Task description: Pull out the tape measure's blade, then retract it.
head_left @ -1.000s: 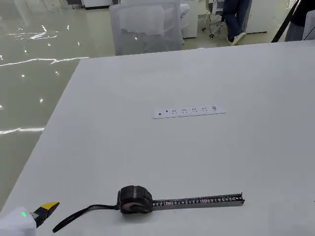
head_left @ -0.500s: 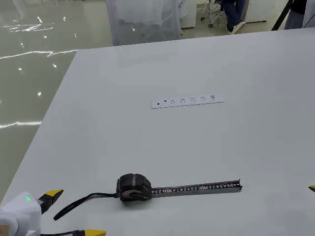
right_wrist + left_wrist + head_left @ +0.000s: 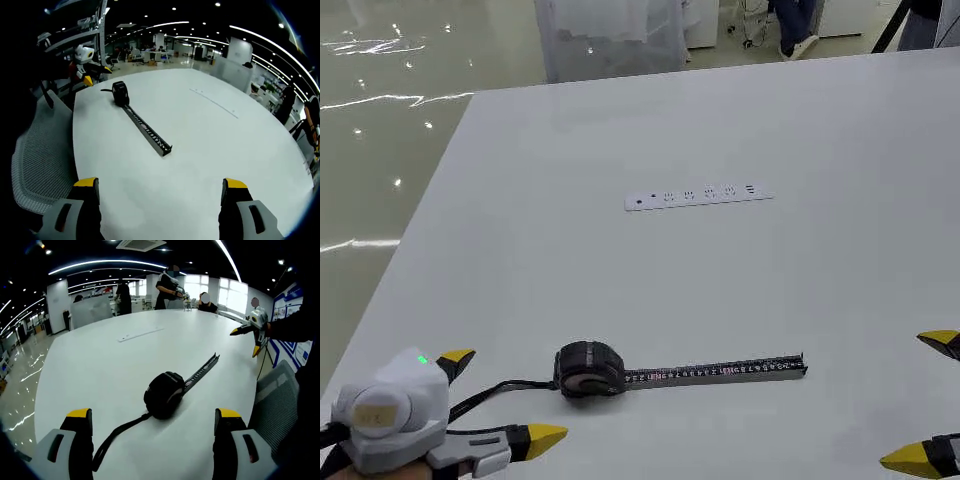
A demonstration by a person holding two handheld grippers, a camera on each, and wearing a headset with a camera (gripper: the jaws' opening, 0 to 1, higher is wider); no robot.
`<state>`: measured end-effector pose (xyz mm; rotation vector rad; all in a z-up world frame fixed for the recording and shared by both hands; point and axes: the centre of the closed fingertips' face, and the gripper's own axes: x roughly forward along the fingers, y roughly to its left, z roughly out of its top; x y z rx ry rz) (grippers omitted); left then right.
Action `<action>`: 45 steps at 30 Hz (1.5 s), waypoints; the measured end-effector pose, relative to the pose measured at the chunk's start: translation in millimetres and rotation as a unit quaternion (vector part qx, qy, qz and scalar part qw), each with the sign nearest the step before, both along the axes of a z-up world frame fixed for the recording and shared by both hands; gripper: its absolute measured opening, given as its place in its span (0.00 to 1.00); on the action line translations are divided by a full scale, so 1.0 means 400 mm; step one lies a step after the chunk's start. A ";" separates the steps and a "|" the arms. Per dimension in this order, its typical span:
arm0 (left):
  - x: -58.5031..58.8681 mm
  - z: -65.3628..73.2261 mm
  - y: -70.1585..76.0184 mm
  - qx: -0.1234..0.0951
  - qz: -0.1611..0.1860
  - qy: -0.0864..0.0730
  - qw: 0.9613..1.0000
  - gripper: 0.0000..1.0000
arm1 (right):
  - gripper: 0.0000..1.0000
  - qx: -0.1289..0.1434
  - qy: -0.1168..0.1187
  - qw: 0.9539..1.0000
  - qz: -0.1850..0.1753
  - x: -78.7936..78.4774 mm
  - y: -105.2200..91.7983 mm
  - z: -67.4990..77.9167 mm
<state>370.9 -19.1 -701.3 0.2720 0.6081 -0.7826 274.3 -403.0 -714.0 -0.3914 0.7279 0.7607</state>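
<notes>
A black tape measure (image 3: 588, 369) lies on the white table (image 3: 670, 280), its blade (image 3: 715, 371) pulled out to the right and flat on the surface, its wrist strap (image 3: 490, 395) trailing left. My left gripper (image 3: 500, 400) sits open at the strap end; in the left gripper view the tape measure (image 3: 165, 394) lies ahead between the yellow-tipped fingers (image 3: 79, 415). My right gripper (image 3: 932, 400) is open at the lower right, apart from the blade tip (image 3: 803, 366). In the right gripper view the blade (image 3: 146, 127) runs toward the case (image 3: 120, 92), and the left gripper (image 3: 87, 67) shows beyond.
A white power strip (image 3: 698, 196) lies flat at the table's middle. A translucent chair back (image 3: 610, 35) stands past the far edge. A mesh chair (image 3: 37, 160) is by the near edge. People stand in the background.
Both grippers have risen into the head view, the left up beside the strap, the right in at the lower right. The tape measure has not moved; the camera tilted down.
</notes>
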 end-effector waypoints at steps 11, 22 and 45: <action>0.007 -0.003 -0.078 -0.021 0.011 0.011 1.000 0.99 | 0.99 -0.014 0.008 0.999 0.043 0.048 0.025 0.009; 0.033 -0.009 -0.093 -0.020 0.113 -0.016 0.993 0.99 | 0.99 -0.035 0.003 0.995 0.088 0.095 0.046 0.010; 0.050 -0.040 -0.120 -0.047 0.138 -0.054 0.988 0.99 | 0.96 -0.064 0.015 0.989 0.136 0.159 0.069 -0.025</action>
